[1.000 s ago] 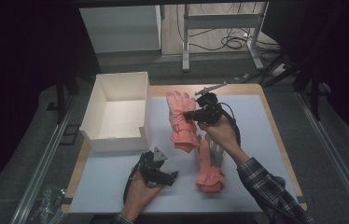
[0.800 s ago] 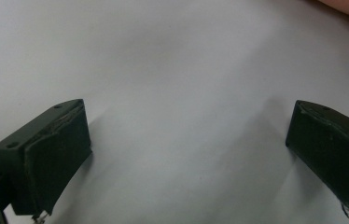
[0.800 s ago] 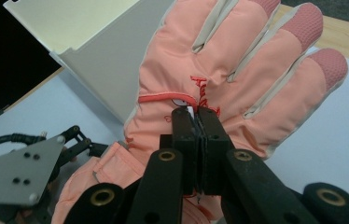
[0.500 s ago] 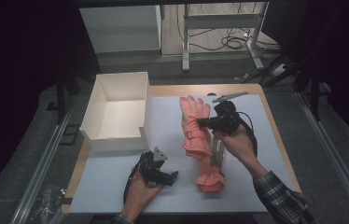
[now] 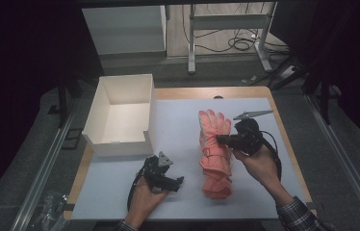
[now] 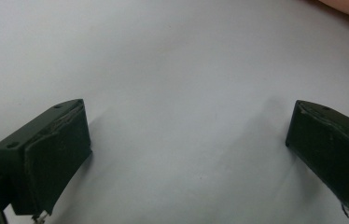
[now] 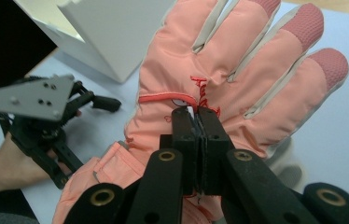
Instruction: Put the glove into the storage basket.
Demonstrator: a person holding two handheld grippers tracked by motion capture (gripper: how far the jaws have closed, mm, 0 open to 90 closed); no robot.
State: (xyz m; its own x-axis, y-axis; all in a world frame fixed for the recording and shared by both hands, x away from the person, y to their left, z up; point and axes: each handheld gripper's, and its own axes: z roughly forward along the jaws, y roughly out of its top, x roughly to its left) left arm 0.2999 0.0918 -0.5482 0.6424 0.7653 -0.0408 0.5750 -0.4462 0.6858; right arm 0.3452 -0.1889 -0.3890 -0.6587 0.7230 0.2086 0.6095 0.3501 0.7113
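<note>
Pink ski glove flat on white table sheet, fingers pointing away from person, lying over a second pink glove nearer the table's front edge; right gripper at upper glove's right side, jaws pressed together on a pinch of its back fabric; left gripper resting on bare sheet left of gloves, jaws wide apart, holding nothing; open white cardboard box at table's left rear.

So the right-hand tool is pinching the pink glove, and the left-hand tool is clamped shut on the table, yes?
Not quite. The right gripper does pinch the pink glove, but the left gripper is open: the left gripper view shows its jaws wide apart over bare table.
</note>
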